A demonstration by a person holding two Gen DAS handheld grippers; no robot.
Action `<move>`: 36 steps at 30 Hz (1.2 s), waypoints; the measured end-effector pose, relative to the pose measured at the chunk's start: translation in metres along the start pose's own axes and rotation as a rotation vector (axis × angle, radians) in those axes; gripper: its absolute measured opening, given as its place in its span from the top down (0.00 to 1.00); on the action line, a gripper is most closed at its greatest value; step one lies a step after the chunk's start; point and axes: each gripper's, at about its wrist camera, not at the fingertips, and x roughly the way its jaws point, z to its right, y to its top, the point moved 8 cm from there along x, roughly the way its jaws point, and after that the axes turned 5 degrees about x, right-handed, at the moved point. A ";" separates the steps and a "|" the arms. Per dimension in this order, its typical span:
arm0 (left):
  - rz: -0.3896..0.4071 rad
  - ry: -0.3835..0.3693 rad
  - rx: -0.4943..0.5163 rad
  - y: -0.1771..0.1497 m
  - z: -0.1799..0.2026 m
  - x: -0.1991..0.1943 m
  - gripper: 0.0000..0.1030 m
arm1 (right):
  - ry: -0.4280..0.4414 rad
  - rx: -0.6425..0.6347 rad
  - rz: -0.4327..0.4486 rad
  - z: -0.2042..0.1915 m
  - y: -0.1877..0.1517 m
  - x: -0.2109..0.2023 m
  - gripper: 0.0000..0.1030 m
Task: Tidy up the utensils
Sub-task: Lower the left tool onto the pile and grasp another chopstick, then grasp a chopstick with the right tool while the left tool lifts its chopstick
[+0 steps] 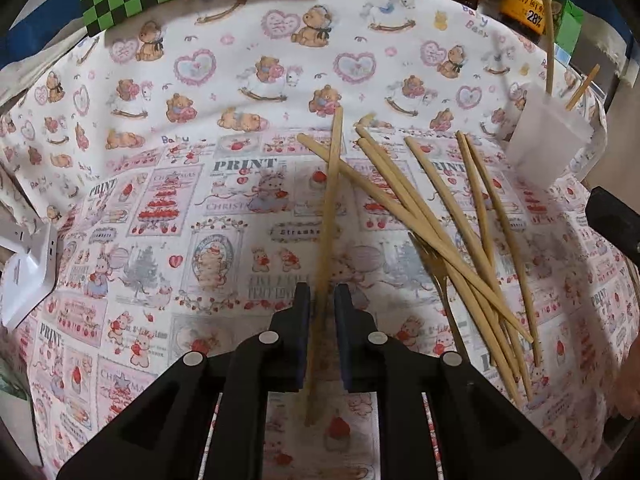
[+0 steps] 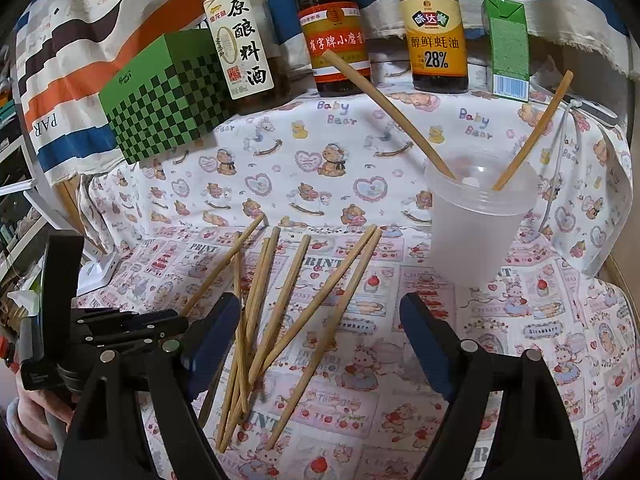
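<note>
My left gripper (image 1: 321,300) is shut on one wooden chopstick (image 1: 330,208), which points forward above the patterned cloth. Several loose chopsticks (image 1: 448,224) lie crossed on the cloth to its right; they also show in the right wrist view (image 2: 280,320). A translucent plastic cup (image 2: 476,220) stands upright at the right, holding two chopsticks (image 2: 384,108); it shows in the left wrist view (image 1: 548,136) at far right. My right gripper (image 2: 320,336) is open and empty above the loose pile. The left gripper shows in the right wrist view (image 2: 132,328) at lower left.
A green checkered box (image 2: 164,96) stands at the back left. Three sauce bottles (image 2: 332,28) and a green carton (image 2: 508,48) line the back edge. A white device (image 1: 28,268) lies at the cloth's left edge.
</note>
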 end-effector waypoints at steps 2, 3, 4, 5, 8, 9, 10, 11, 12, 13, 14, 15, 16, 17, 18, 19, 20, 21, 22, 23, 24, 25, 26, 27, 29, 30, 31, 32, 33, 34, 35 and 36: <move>0.008 -0.018 -0.015 0.001 -0.002 -0.002 0.94 | 0.008 -0.003 -0.014 -0.001 -0.002 0.001 0.27; 0.036 -0.038 -0.032 0.003 -0.002 -0.008 0.94 | 0.018 -0.005 -0.027 -0.003 -0.004 0.003 0.34; 0.067 -0.054 -0.040 0.008 -0.001 -0.013 0.94 | 0.032 -0.006 -0.043 -0.005 -0.006 0.005 0.37; 0.106 -0.066 -0.037 0.012 0.000 -0.024 0.94 | 0.053 -0.007 -0.064 -0.008 -0.009 0.007 0.44; 0.288 -0.012 0.004 0.025 0.003 -0.063 0.94 | 0.109 -0.029 -0.128 -0.019 -0.021 0.016 0.57; 0.338 0.005 0.013 0.028 0.003 -0.074 0.94 | 0.136 -0.039 -0.157 -0.025 -0.027 0.019 0.61; 0.385 0.014 0.014 0.030 0.002 -0.084 0.94 | 0.155 -0.042 -0.179 -0.029 -0.031 0.022 0.64; 0.424 0.013 0.013 0.032 0.002 -0.093 0.94 | 0.166 -0.043 -0.194 -0.031 -0.035 0.023 0.66; 0.454 0.011 0.015 0.034 0.002 -0.099 0.94 | 0.173 -0.048 -0.210 -0.034 -0.039 0.026 0.68; 0.476 0.010 0.017 0.036 0.000 -0.104 0.94 | 0.168 -0.058 -0.217 -0.036 -0.043 0.028 0.68; 0.497 0.012 0.016 0.037 0.000 -0.108 0.95 | 0.160 -0.073 -0.221 -0.038 -0.046 0.030 0.69; 0.517 0.014 0.012 0.038 -0.001 -0.111 0.94 | 0.158 -0.086 -0.230 -0.040 -0.050 0.032 0.69; 0.529 0.017 0.009 0.040 -0.002 -0.113 0.94 | 0.161 -0.092 -0.241 -0.041 -0.052 0.034 0.70; 0.538 0.021 0.008 0.042 -0.002 -0.114 0.94 | 0.167 -0.095 -0.254 -0.043 -0.054 0.036 0.70; 0.544 0.025 0.007 0.043 -0.003 -0.115 0.94 | 0.182 -0.098 -0.275 -0.046 -0.058 0.038 0.71; 0.552 0.028 0.001 0.042 -0.004 -0.117 0.94 | 0.192 -0.101 -0.289 -0.047 -0.061 0.039 0.71; 0.562 0.029 -0.007 0.040 -0.007 -0.119 0.95 | 0.195 -0.109 -0.297 -0.049 -0.063 0.040 0.72; 0.573 0.030 -0.010 0.041 -0.008 -0.121 0.95 | 0.191 -0.122 -0.297 -0.051 -0.064 0.040 0.72; 0.587 0.036 -0.011 0.040 -0.007 -0.124 0.94 | 0.179 -0.147 -0.294 -0.053 -0.066 0.040 0.73; 0.603 0.044 -0.011 0.040 -0.008 -0.126 0.95 | 0.170 -0.169 -0.293 -0.055 -0.067 0.039 0.75; 0.620 0.054 -0.012 0.040 -0.009 -0.130 0.95 | 0.163 -0.188 -0.293 -0.057 -0.069 0.039 0.75; 0.636 0.061 -0.013 0.040 -0.010 -0.133 0.95 | 0.153 -0.200 -0.294 -0.058 -0.070 0.040 0.77; 0.647 0.060 -0.013 0.039 -0.010 -0.137 0.95 | 0.140 -0.212 -0.295 -0.058 -0.071 0.041 0.85; 0.662 0.053 -0.016 0.039 -0.011 -0.141 0.95 | 0.132 -0.215 -0.290 -0.058 -0.071 0.041 0.90; 0.696 0.048 -0.025 0.039 -0.011 -0.149 0.95 | 0.130 -0.214 -0.270 -0.058 -0.069 0.039 0.93; 0.718 0.050 -0.029 0.038 -0.012 -0.154 0.95 | 0.133 -0.216 -0.262 -0.058 -0.068 0.037 0.95; 0.736 0.054 -0.034 0.038 -0.013 -0.158 0.95 | 0.136 -0.217 -0.248 -0.058 -0.065 0.034 0.95; 0.754 0.058 -0.039 0.037 -0.014 -0.162 0.95 | 0.134 -0.216 -0.222 -0.058 -0.061 0.029 0.95; 0.767 0.063 -0.043 0.037 -0.016 -0.165 0.95 | 0.133 -0.213 -0.180 -0.058 -0.054 0.022 0.95; 0.770 0.069 -0.046 0.037 -0.017 -0.167 0.95 | 0.136 -0.211 -0.156 -0.058 -0.050 0.017 0.95; 0.771 0.070 -0.051 0.038 -0.018 -0.168 0.95 | 0.138 -0.204 -0.108 -0.058 -0.042 0.008 0.95; 0.772 0.065 -0.056 0.038 -0.020 -0.169 0.95 | 0.136 -0.199 -0.065 -0.057 -0.035 0.000 0.95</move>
